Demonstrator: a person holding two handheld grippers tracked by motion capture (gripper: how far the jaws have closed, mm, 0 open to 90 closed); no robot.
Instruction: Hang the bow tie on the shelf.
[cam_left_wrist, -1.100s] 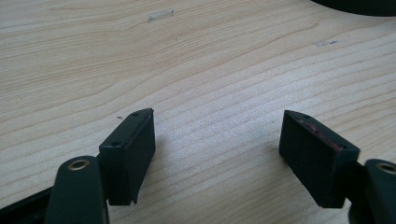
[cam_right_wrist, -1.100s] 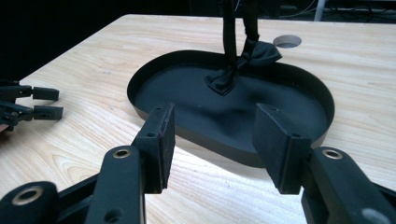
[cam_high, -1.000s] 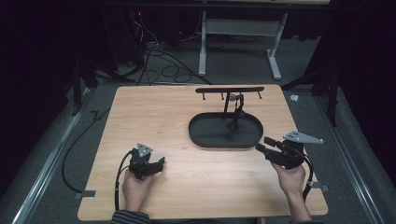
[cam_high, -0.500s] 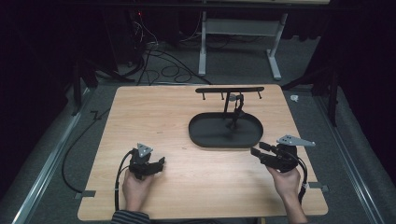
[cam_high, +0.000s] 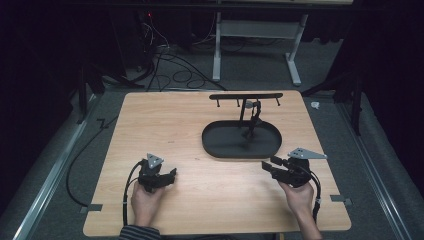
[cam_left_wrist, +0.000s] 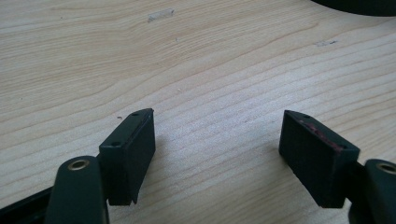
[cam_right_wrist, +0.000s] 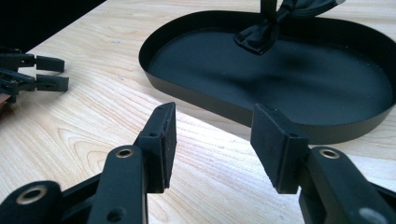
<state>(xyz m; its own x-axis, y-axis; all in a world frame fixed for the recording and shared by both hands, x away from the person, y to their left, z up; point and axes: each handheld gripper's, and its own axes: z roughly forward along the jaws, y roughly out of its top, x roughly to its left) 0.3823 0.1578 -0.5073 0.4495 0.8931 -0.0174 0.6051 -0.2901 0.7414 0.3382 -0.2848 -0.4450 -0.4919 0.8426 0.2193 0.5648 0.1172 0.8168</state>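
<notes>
A black oval tray lies right of the table's middle, with a black T-shaped rack rising from it. A dark strap-like piece hangs from the rack down to the tray floor; it looks like folded black fabric in the right gripper view. My right gripper sits just in front of the tray's near right rim, pointing left. It is open; its jaws have just been closing a little, with nothing between them. My left gripper rests low at the front left, open over bare wood.
The wooden table has bare room between the grippers and along its left half. Cables and a desk frame stand on the floor beyond the far edge. The left gripper shows far off in the right gripper view.
My right gripper has moved a little left and down, nearer the table in front of the tray. The left gripper has stayed put.
</notes>
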